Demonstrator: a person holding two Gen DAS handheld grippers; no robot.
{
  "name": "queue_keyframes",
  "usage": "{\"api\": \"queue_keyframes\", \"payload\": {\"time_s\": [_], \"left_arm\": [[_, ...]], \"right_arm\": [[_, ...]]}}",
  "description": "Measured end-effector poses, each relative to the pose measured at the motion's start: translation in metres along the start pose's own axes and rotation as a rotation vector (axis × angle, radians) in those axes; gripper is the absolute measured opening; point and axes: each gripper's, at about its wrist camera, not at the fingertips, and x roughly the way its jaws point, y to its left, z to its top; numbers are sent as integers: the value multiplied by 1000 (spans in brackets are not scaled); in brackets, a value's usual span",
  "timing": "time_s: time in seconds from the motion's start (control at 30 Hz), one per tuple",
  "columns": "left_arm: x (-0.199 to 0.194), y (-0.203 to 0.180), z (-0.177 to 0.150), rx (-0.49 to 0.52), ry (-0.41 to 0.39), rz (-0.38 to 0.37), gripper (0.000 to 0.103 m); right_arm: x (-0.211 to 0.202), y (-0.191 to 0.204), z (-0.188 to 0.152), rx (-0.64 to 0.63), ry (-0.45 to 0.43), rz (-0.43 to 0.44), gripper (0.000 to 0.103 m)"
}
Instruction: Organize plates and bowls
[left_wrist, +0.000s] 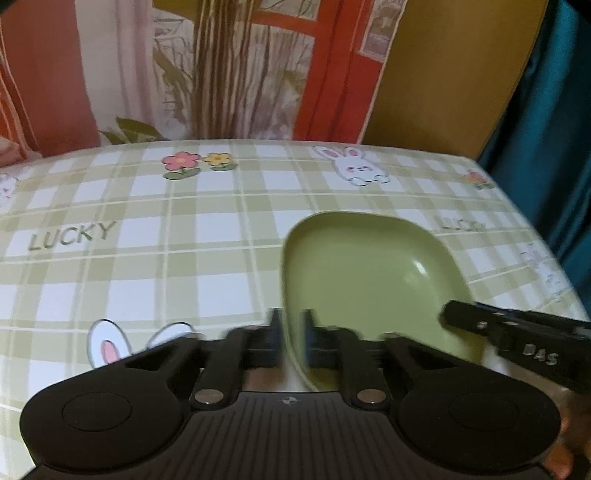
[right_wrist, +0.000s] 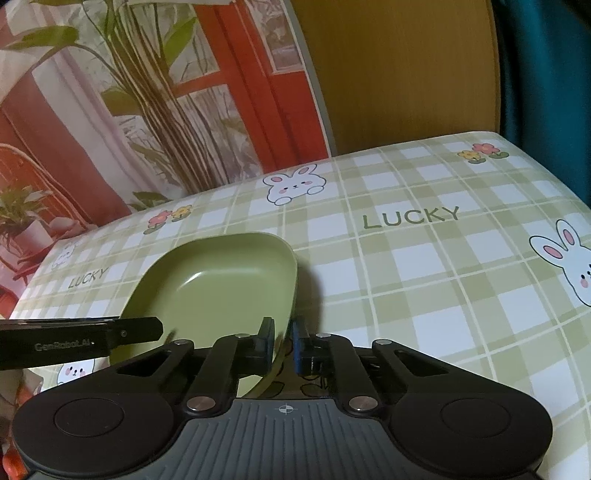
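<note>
The left gripper (left_wrist: 292, 338) is clamped on the near left rim of a green square plate (left_wrist: 365, 273), one finger (left_wrist: 274, 334) outside the edge and the other inside. The right gripper (right_wrist: 283, 341) pinches the same plate (right_wrist: 218, 288) on its near right rim, the rim running up between its narrow jaws. In the left wrist view, the right gripper reaches in from about 4 o'clock over the plate's near right corner; in the right wrist view, the left gripper comes in from 9 o'clock across the near left corner.

The plate lies near the front middle of the bench (left_wrist: 147, 258), which is covered by a green and white checked cloth printed with rabbits, small flowers and the word LUCKY. Whether the plate's near edge is lifted off the cloth I cannot tell.

Beyond the bench at 12 o'clock hangs a backdrop (right_wrist: 155, 92) printed with a red window frame, pale curtains and leafy plants. A teal curtain (left_wrist: 565, 129) hangs at 2 o'clock.
</note>
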Motion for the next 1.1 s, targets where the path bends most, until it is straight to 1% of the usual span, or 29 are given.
{"api": "queue_keyframes", "payload": {"time_s": [0.07, 0.33, 0.6, 0.77, 1.1], "left_arm": [[-1, 2, 1, -10, -4, 4, 8], [-16, 0, 7, 9, -32, 31, 8], [-50, -7, 8, 29, -83, 60, 8], [-70, -7, 2, 21, -102, 73, 8], [-108, -4, -16, 4, -126, 86, 8]], "right_arm": [[0, -1, 0, 11, 0, 3, 8], [-4, 4, 2, 19, -16, 13, 8], [-23, 12, 12, 12, -61, 29, 7], [-37, 19, 15, 4, -82, 41, 7], [-62, 39, 9, -22, -103, 58, 5]]}}
